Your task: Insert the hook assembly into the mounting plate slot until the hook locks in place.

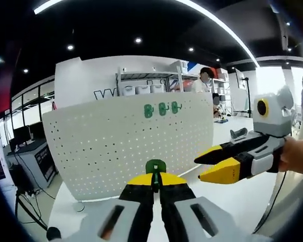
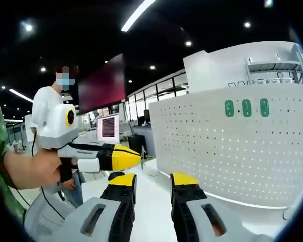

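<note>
My left gripper (image 1: 155,178) is shut on a small green hook (image 1: 155,166), held upright in front of the white pegboard mounting plate (image 1: 116,146). Three more green hooks (image 1: 162,109) sit in a row near the plate's top edge. My right gripper (image 1: 199,168) comes in from the right, held by a hand (image 1: 295,156), with its yellow tips a little apart. In the right gripper view my right gripper (image 2: 153,180) stands open with nothing between its fingers. There the left gripper (image 2: 134,159) points toward the plate (image 2: 232,151), which carries the three hooks (image 2: 247,108).
The plate stands on a white table (image 1: 242,196). Behind it are a shelf with white bins (image 1: 141,88) and people (image 1: 204,80). Desks with monitors (image 1: 20,136) lie left. A person in a white shirt (image 2: 45,103) stands behind the left gripper.
</note>
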Available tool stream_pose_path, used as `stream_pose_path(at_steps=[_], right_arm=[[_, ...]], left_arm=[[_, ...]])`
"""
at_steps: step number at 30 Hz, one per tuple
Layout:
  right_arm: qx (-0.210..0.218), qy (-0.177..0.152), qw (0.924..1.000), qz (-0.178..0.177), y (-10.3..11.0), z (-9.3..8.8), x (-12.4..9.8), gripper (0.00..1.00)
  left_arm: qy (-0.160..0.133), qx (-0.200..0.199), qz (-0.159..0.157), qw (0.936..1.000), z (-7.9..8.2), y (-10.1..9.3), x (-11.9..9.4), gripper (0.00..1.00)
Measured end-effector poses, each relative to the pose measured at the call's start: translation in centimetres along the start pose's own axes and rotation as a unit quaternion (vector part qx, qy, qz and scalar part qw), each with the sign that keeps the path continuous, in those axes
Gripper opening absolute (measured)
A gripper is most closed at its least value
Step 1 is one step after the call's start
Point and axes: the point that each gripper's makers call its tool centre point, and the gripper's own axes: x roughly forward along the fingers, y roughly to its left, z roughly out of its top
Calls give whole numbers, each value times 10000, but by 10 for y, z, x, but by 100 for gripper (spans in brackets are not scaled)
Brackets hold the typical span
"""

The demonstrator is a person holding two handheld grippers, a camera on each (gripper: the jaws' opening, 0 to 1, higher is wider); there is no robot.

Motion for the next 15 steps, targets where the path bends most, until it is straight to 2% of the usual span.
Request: stream_pose_path(at_steps=[8, 11, 14, 15], right_arm=[[-53, 162, 9998, -48, 4, -10, -11, 51], [-138, 226, 9996, -70, 7, -13, -15, 69], [-256, 317, 9990, -209, 4, -18, -19, 81], [-271, 336, 9988, -221, 4, -20, -20, 80]], left_arm=[[24, -96, 30, 9999, -3, 2, 4, 3], [37, -114, 28, 9999, -4, 2, 6, 3], [39, -139, 15, 9999, -4, 1, 8, 3], [32, -154, 10, 9999, -4, 1, 8, 3]])
